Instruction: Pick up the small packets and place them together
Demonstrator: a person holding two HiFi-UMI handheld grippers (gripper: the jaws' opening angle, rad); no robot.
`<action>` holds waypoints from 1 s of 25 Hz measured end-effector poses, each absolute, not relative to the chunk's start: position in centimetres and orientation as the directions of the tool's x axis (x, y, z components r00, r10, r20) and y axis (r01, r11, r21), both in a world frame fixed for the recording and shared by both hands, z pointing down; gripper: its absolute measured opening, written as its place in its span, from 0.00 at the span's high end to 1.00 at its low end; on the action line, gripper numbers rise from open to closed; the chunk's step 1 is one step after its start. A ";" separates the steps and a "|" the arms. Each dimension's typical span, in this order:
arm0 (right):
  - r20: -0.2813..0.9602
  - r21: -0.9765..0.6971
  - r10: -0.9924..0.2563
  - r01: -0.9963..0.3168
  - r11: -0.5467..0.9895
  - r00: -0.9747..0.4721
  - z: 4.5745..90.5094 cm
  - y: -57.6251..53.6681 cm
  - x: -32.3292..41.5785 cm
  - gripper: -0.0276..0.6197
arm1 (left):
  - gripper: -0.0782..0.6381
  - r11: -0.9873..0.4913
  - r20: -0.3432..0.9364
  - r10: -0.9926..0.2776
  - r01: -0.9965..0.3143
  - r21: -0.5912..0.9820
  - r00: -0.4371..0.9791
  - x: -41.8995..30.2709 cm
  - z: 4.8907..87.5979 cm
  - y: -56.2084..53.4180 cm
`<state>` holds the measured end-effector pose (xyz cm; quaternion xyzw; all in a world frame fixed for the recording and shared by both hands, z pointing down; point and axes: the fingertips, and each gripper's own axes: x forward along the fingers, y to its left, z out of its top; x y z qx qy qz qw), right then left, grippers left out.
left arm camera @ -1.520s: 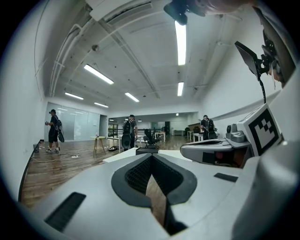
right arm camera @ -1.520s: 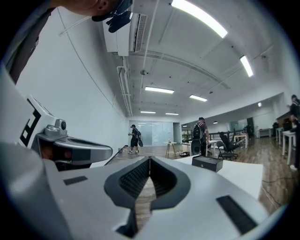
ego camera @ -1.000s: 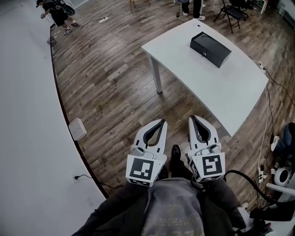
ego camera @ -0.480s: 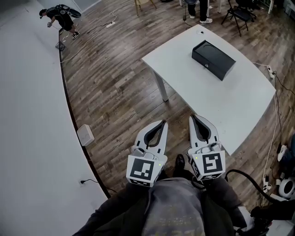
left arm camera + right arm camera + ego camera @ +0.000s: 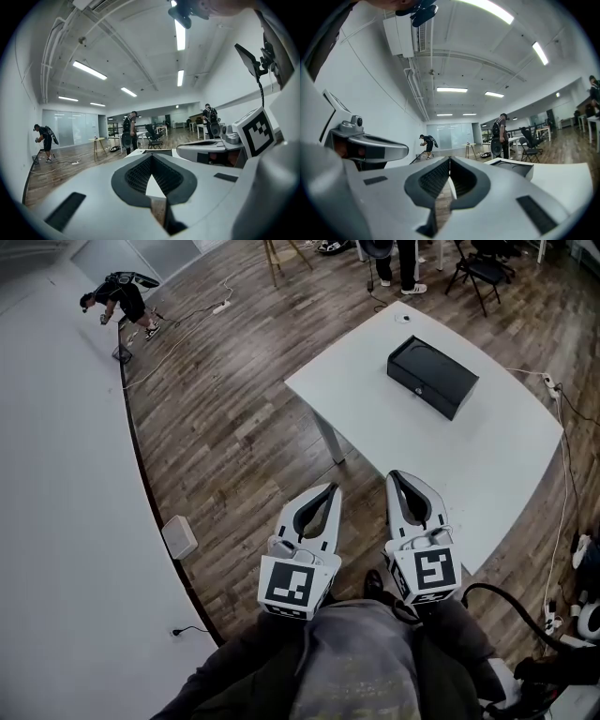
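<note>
- The step in hand, as I judge it, is the approach to the table (image 5: 487,465). No packet is within reach, and none shows in any view.
- I cannot tell where the packets are. The table bears only a black box (image 5: 433,377) towards its far side and a small round item (image 5: 404,318) at the far edge. The packets may be in the box, but that is a guess.
- To do this well, come square to the table's near edge so that the box is within reach of both grippers. Look over the top before picking a target.
- The jaws must open before any pick. It is better to open them above the table than hard against a packet.
- If the box has a lid, one gripper may need to steady it while the other lifts. The frames do not show how it opens.
- The left gripper (image 5: 330,489) is clenched, tips together, with nothing held. In its own view (image 5: 151,157) only table and floor show through the gap behind the tips. It touches nothing and hangs over the floor (image 5: 234,427).
- The right gripper (image 5: 394,476) is also clenched and empty (image 5: 450,159), and it touches nothing.
- The grippers are side by side and apart, low in front of the person. In the head view the right tip shows against the table's near edge. I cannot tell whether it is over the top.
</note>
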<state>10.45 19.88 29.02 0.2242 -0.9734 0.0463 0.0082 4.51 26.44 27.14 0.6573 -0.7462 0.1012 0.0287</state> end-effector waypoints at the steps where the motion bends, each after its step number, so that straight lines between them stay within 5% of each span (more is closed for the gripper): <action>1: 0.038 -0.082 -0.442 -0.444 0.892 -0.896 29.2 19.5 10.1 0.95 | 0.89 0.109 0.172 -0.977 -0.988 -0.111 -0.127 4.1 27.3 26.0; 9: 0.060 -0.035 -0.558 -0.560 0.828 -0.828 28.4 17.7 7.8 0.95 | 0.89 -0.031 0.140 -0.990 -0.996 -0.088 0.018 1.0 27.0 23.1; 25: 0.111 -0.042 -0.576 -0.583 0.811 -0.810 33.8 12.8 -6.9 0.95 | 0.89 -0.080 0.169 -0.983 -0.996 -0.045 0.071 -13.3 31.8 17.7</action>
